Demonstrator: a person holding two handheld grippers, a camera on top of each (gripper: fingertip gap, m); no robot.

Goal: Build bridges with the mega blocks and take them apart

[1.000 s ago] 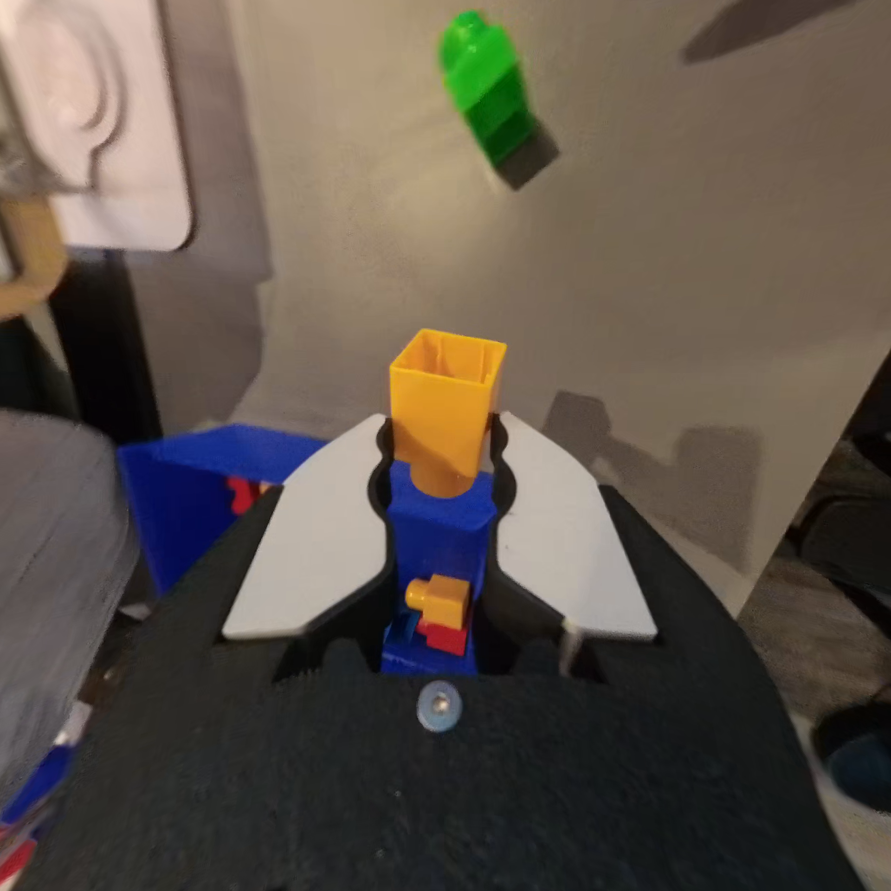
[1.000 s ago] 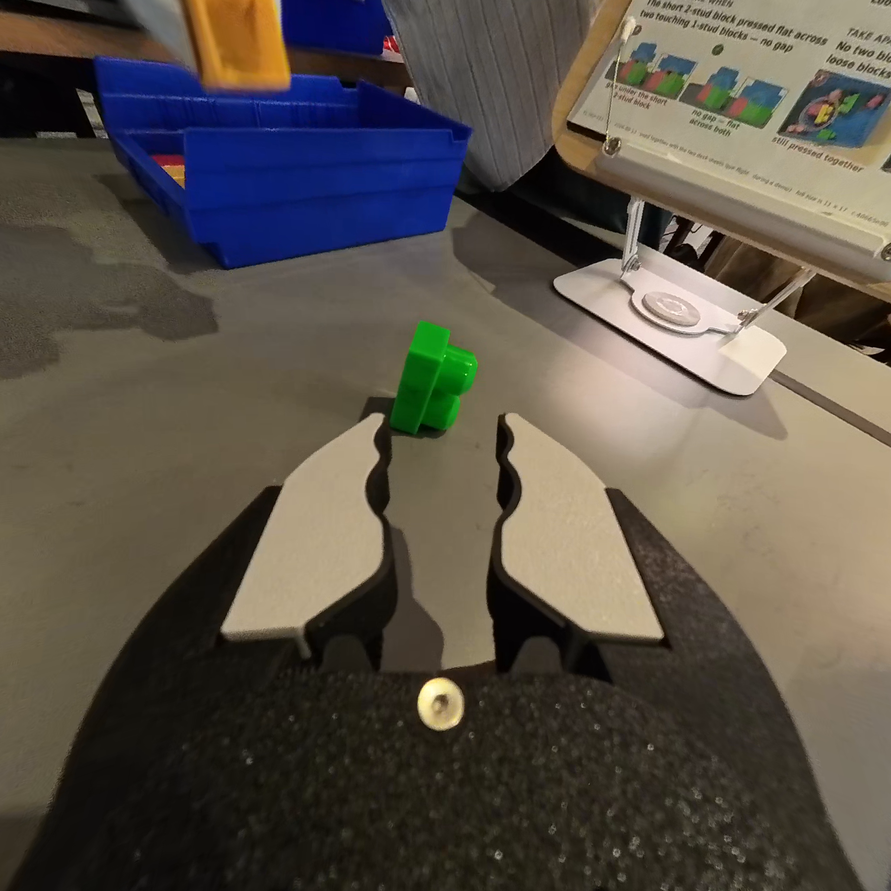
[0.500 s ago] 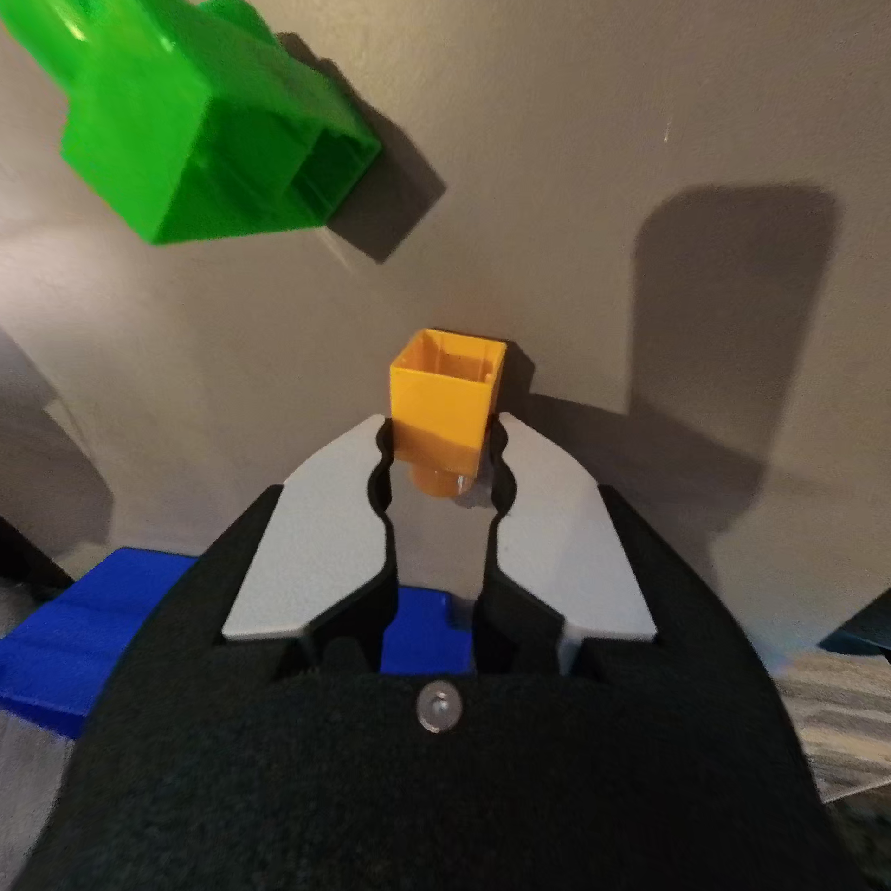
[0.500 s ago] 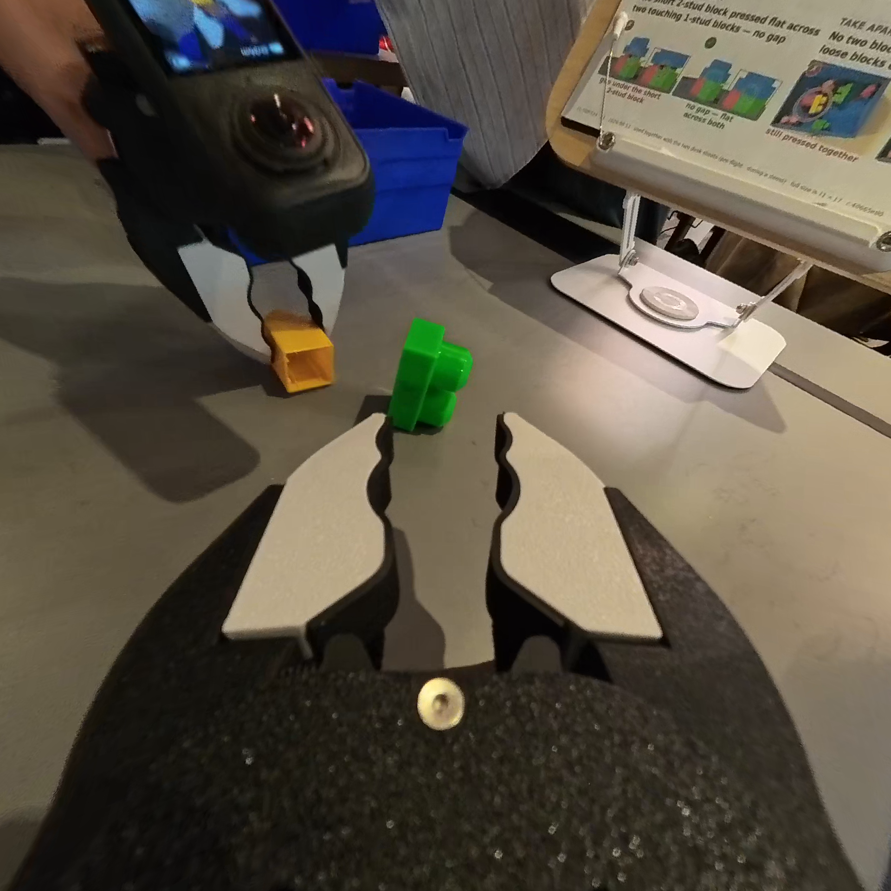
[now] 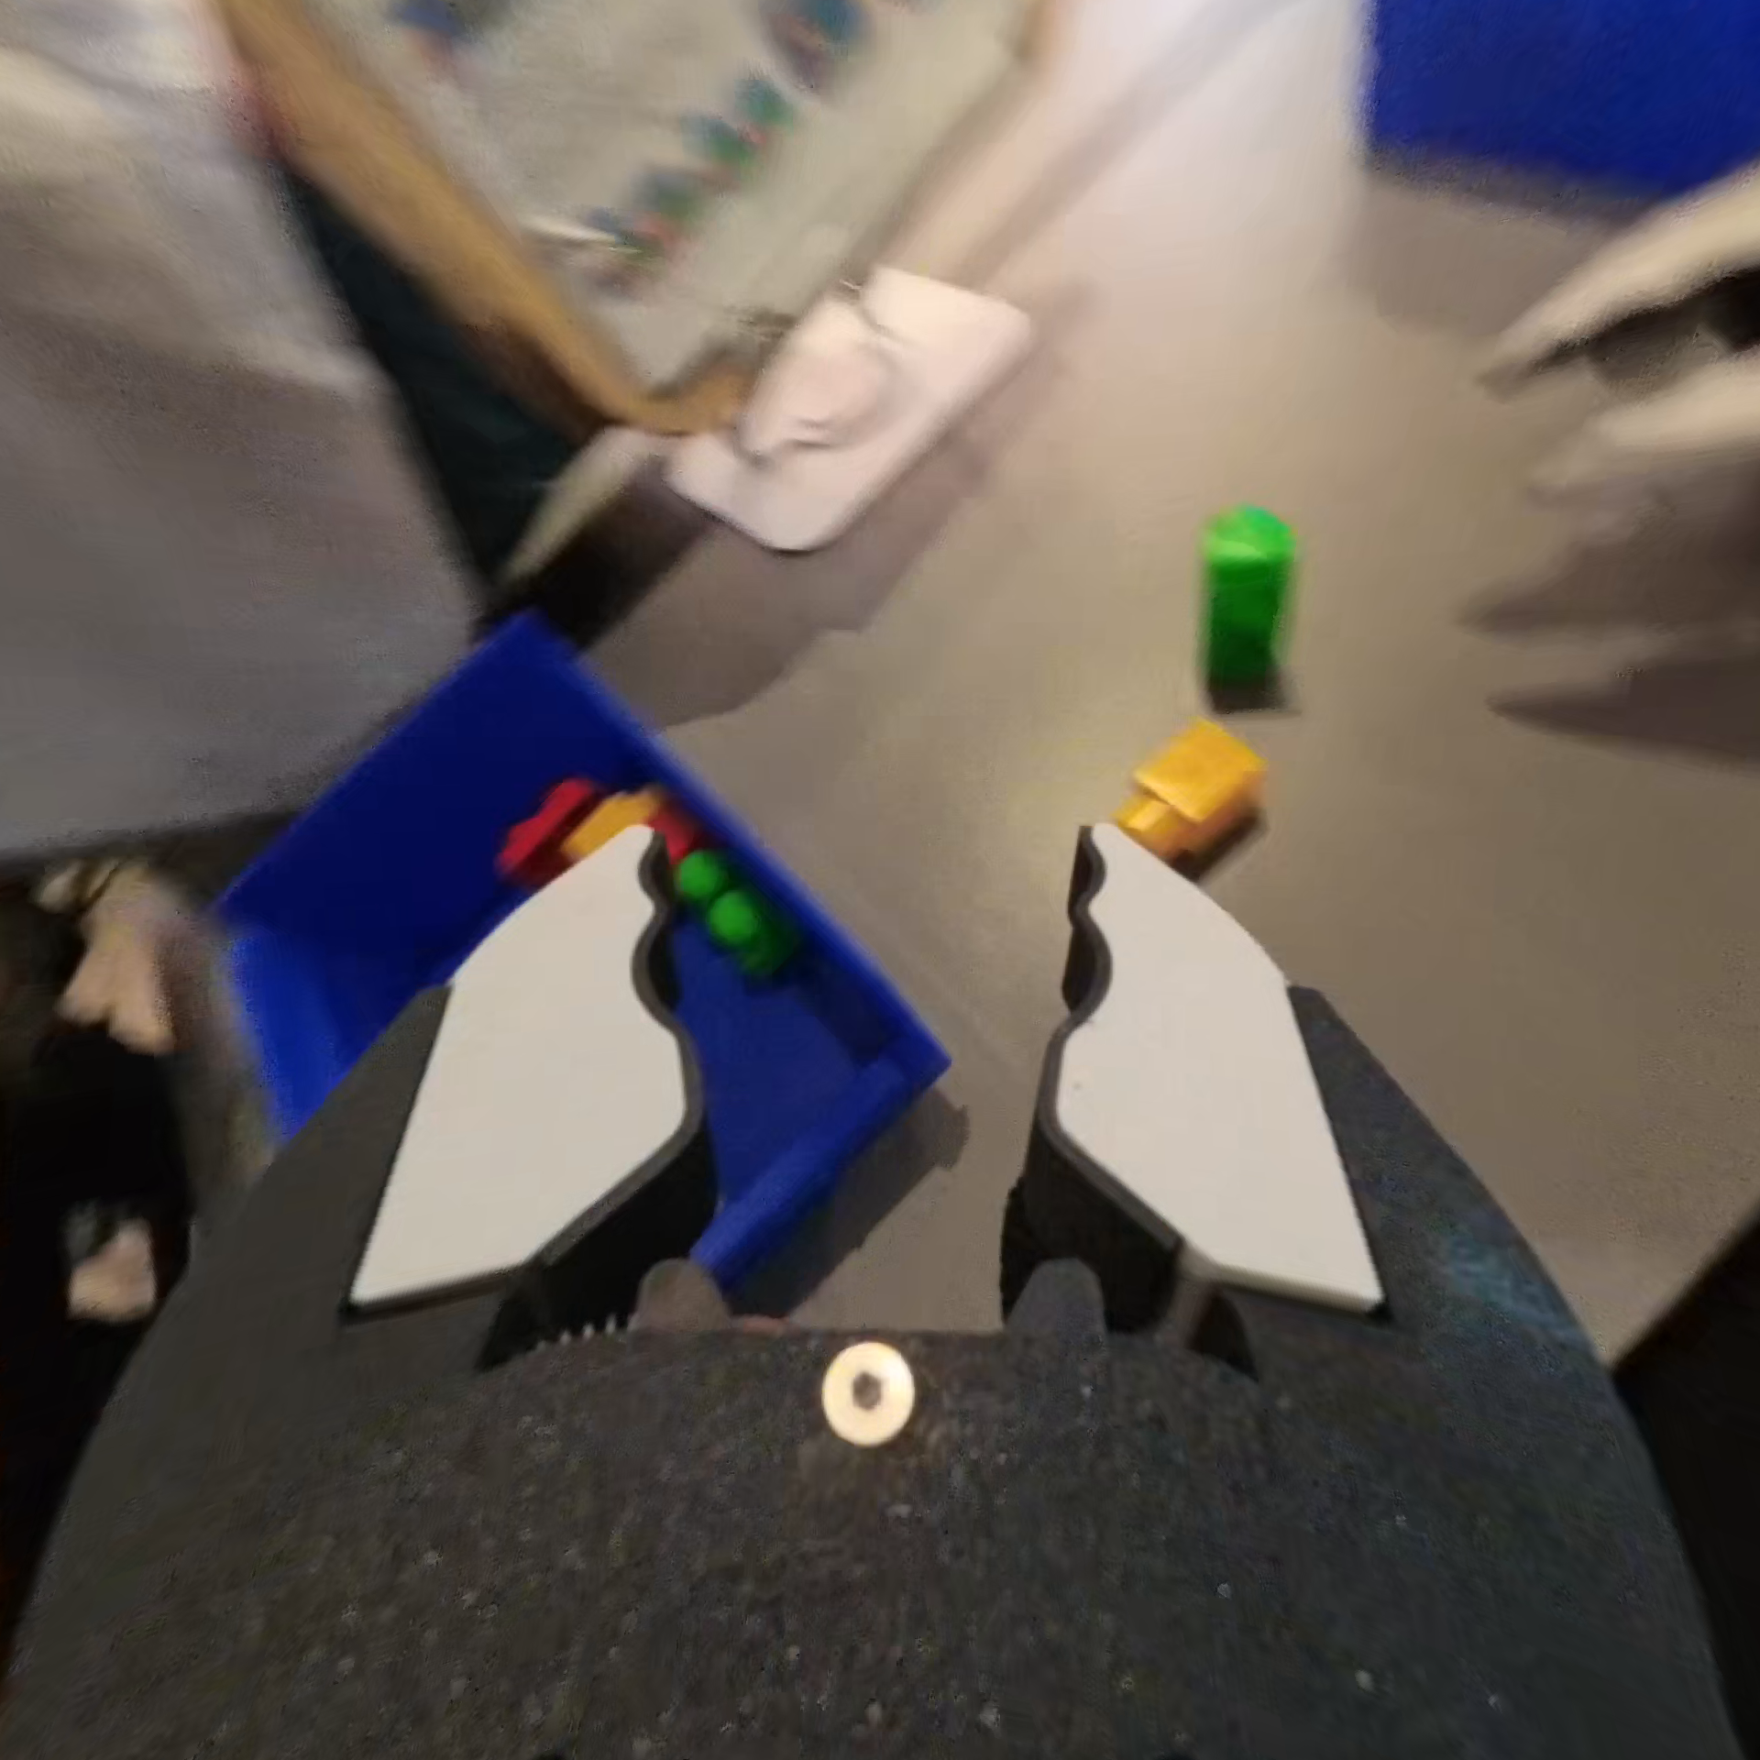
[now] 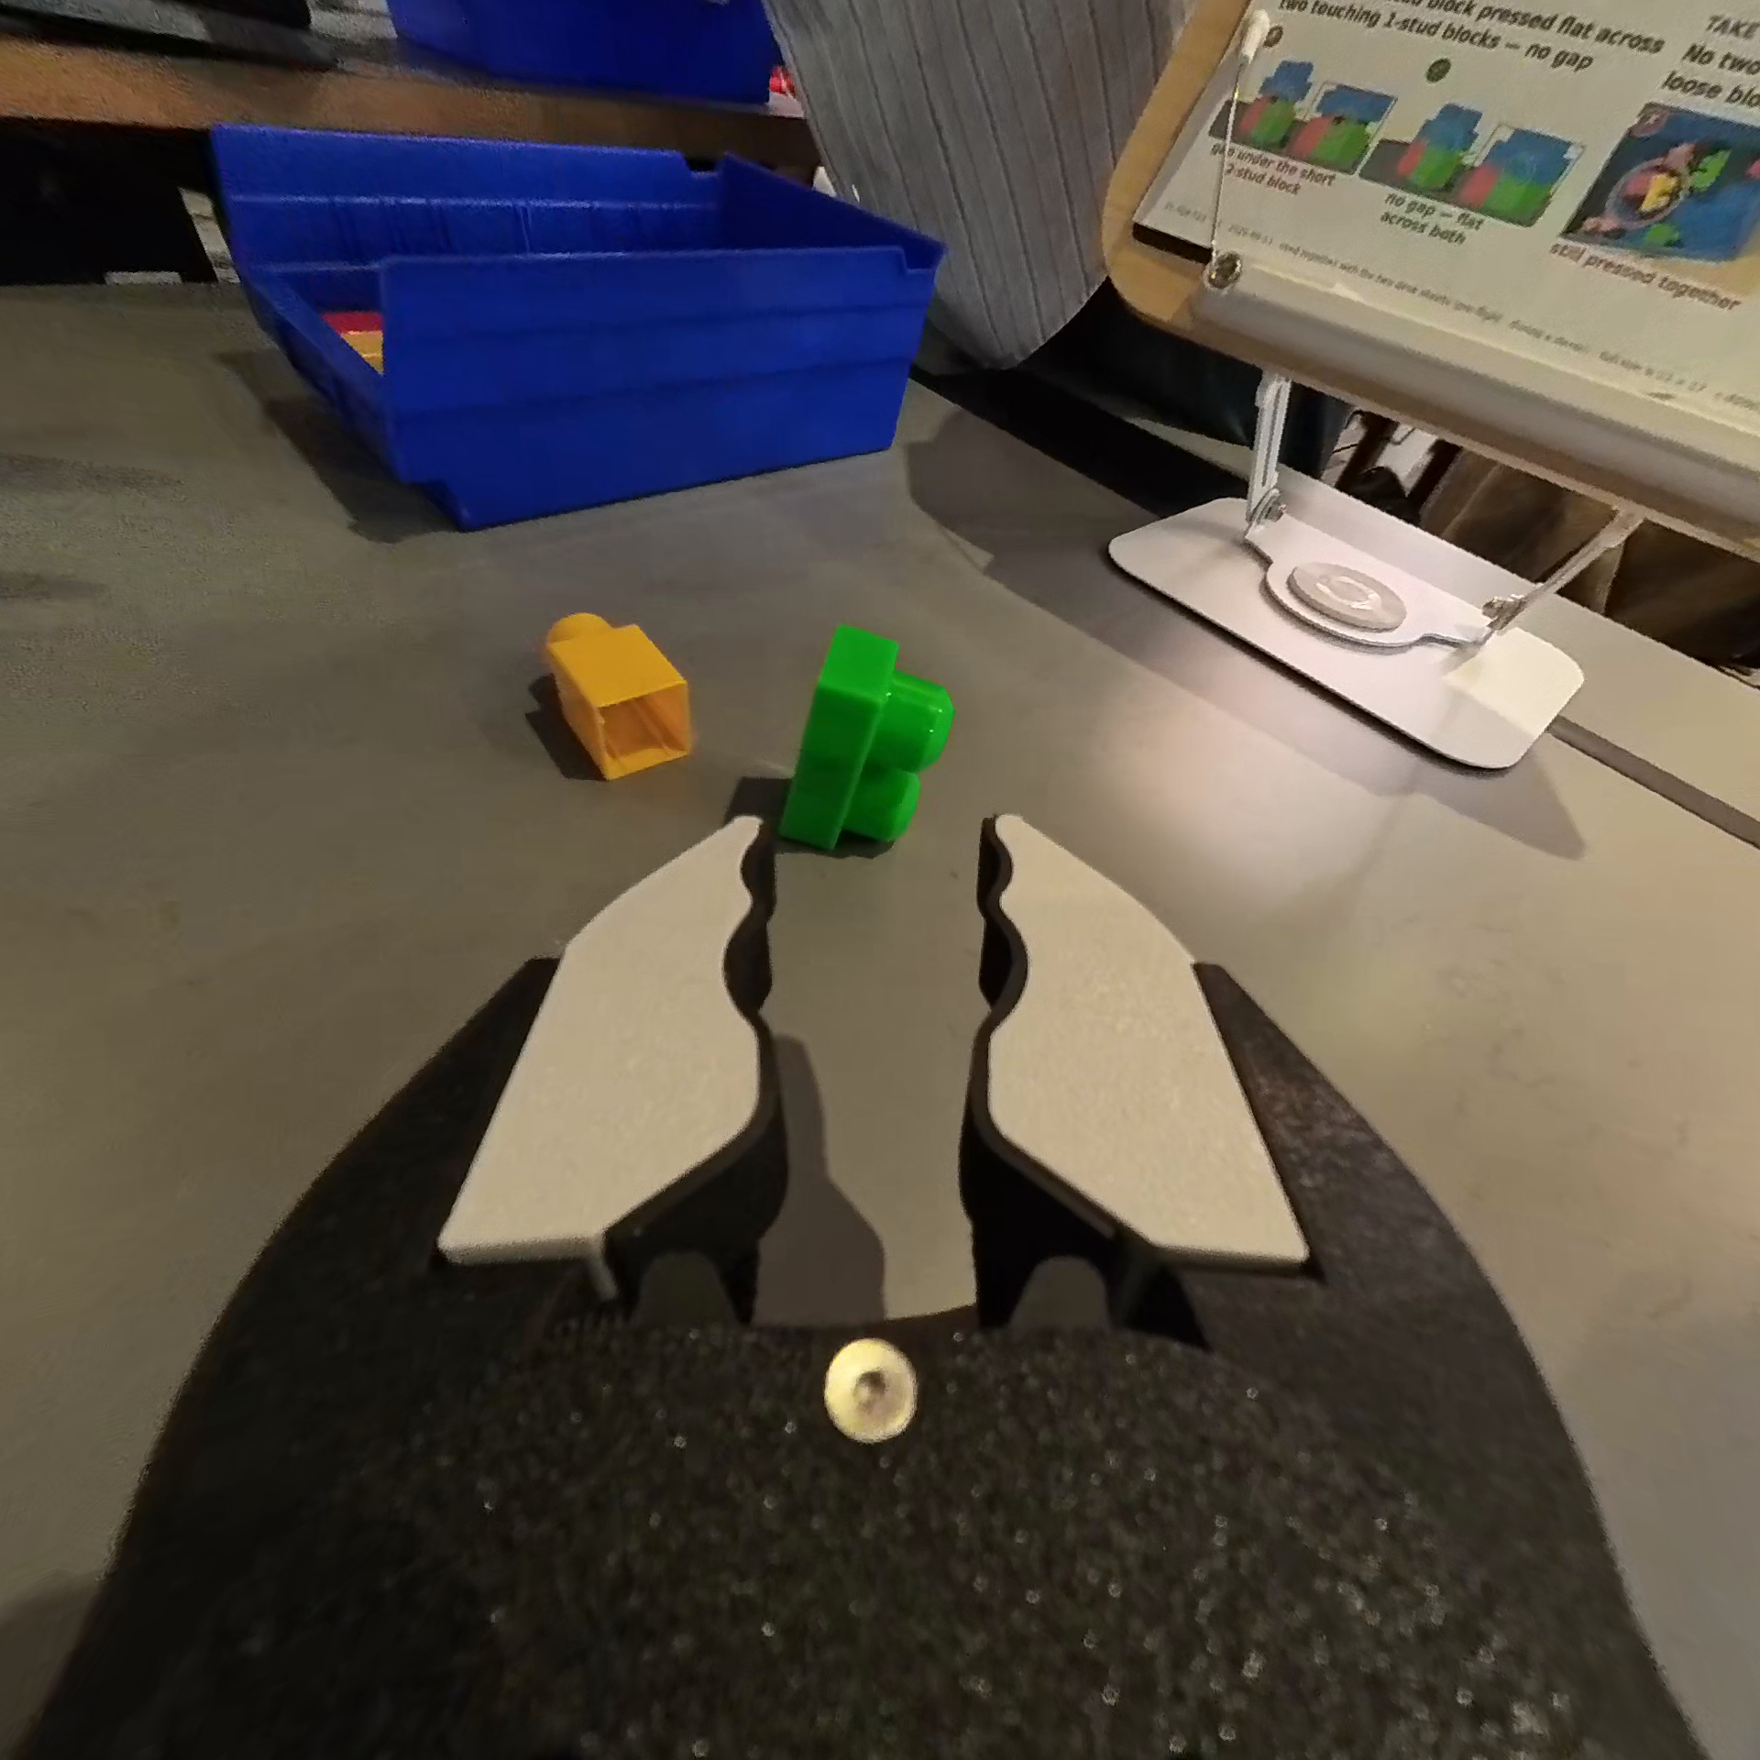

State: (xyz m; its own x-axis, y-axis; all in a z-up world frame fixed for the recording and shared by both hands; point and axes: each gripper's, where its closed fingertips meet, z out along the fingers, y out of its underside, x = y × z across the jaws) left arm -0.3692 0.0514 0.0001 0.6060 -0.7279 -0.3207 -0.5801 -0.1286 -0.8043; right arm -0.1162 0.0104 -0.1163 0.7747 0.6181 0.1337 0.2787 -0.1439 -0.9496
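Green block (image 6: 862,738) just beyond parted, empty fingers (image 6: 648,1038); orange block (image 6: 619,695) beside it.

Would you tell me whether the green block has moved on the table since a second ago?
No. In the right wrist view the green block keeps its place relative to the white stand base.

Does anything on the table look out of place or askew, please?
Both loose blocks are off their bases: the orange block lies on its side, hollow end showing, and the green block stands on end, studs pointing sideways. Nothing looks damaged.
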